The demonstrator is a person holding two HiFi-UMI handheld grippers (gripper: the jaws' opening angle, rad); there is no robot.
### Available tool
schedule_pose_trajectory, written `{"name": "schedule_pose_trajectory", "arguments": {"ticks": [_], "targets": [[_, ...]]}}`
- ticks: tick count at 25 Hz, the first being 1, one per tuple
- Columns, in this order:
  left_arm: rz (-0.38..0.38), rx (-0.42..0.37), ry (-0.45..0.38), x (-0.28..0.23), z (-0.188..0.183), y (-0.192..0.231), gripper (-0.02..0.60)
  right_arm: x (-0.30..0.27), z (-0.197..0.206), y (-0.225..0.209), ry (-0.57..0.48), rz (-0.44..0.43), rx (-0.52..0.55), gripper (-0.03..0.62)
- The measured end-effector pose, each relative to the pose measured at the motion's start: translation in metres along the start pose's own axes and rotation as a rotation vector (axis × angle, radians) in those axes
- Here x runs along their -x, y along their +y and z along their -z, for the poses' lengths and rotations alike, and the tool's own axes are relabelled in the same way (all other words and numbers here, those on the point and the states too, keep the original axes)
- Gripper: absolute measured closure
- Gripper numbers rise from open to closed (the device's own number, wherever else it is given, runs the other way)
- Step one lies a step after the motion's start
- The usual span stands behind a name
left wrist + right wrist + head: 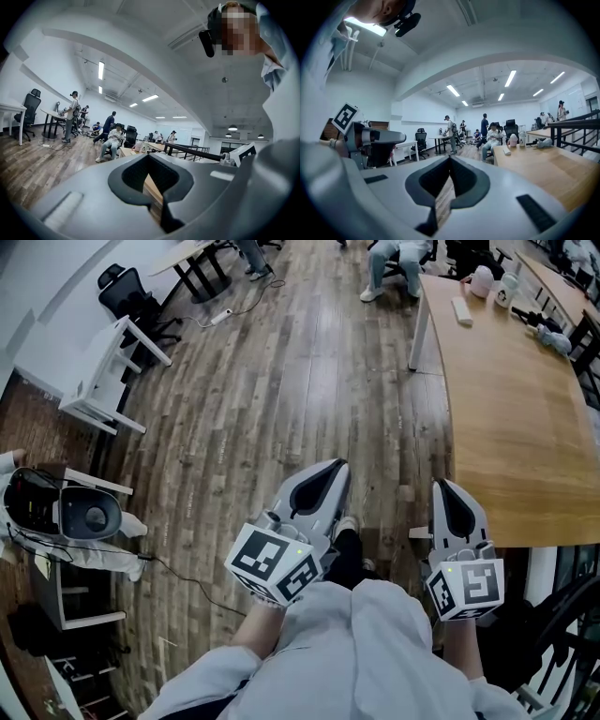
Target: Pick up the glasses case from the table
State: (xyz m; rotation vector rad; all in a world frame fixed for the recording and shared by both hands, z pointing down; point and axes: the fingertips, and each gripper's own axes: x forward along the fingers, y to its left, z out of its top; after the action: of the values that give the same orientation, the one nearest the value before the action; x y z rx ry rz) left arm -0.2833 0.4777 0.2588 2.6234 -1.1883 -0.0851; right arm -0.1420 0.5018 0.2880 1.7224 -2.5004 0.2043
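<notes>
Head view first: where does the glasses case lie against your tools?

— I make out a small white oblong thing at the upper right of the frame, on the far end of the wooden table [511, 427]. I take it for the glasses case [461, 310], though it is too small for me to be sure. My left gripper [333, 465] and right gripper [445, 486] sit at lower centre, over the plank floor [281, 381], well apart from it. The right one is just beside the table's near edge.

— And the jaws?

— Both pairs are closed together with nothing between them. Each gripper view shows me the dark pads meeting in a point, with only floor or table seen through the slit.

— What does the right gripper view add?

— It looks along the tabletop at right of frame. The white thing [506, 151] lies flat there, near a pink object [513, 140] and close to a seated person [491, 138]. The left gripper shows at that frame's left edge.

— And the left gripper view?

— I get only a sliver of tabletop through the jaw gap, and I cannot find the case there. It does show the right gripper's marker cube [243, 152] at right of frame and a black railing [192, 151] beside it. People stand around desks at the left.
</notes>
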Motion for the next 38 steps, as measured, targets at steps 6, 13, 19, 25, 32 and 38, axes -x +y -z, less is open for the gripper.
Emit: {"name": "schedule_pose_trajectory", "arguments": {"ticks": [6,13,19,25,32,38], "targets": [[0.002,0.007,-0.006,-0.016,-0.002,0.013,0.578,-0.018,-0.003,-0.006,0.001,0.008,0.01,0.594],[0.024,0.01,-0.017,-0.056,-0.014,0.045,0.578,-0.061,-0.008,-0.024,0.006,0.026,0.016,0.594],[0.048,0.008,-0.014,-0.099,-0.034,0.085,0.578,-0.118,-0.025,-0.04,-0.001,0.05,0.013,0.594],[0.08,0.005,-0.021,-0.137,-0.052,0.127,0.578,-0.172,-0.042,-0.048,-0.005,0.072,0.03,0.594],[0.115,0.011,-0.032,-0.172,-0.07,0.171,0.578,-0.224,-0.051,-0.054,-0.001,0.1,0.031,0.594],[0.122,0.011,-0.046,-0.184,-0.08,0.201,0.578,-0.262,-0.057,-0.048,0.003,0.095,0.055,0.594]]}}
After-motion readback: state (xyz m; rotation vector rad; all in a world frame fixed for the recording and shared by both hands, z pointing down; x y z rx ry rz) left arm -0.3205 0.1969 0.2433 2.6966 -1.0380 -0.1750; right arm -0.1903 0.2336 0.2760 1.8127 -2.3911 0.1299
